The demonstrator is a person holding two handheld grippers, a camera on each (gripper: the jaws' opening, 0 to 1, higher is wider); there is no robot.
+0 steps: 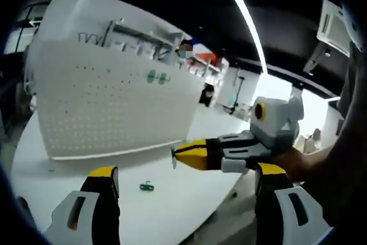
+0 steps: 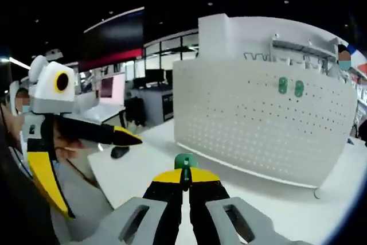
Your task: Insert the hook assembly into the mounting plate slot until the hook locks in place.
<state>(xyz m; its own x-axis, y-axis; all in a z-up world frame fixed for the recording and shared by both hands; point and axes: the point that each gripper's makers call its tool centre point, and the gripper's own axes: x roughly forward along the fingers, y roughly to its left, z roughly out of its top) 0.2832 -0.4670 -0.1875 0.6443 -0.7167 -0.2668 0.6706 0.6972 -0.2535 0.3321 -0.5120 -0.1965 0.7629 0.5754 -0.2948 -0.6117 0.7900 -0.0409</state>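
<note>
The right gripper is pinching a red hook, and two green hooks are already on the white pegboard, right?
Not quite. The hook pinched in the right gripper is green, not red; the right gripper view shows it. The two green hooks are indeed on the white pegboard.

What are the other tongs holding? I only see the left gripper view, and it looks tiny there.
Observer: A green hook, pinched in the shut right tongs.
Operator: Is it touching the board?
Observer: No. In the right gripper view the hook looks apart from the pegboard, with bare table in between.
Operator: Anything by my tongs?
Observer: A small dark thing lies on the table, just below the tip of the left tongs in the right gripper view.
</note>
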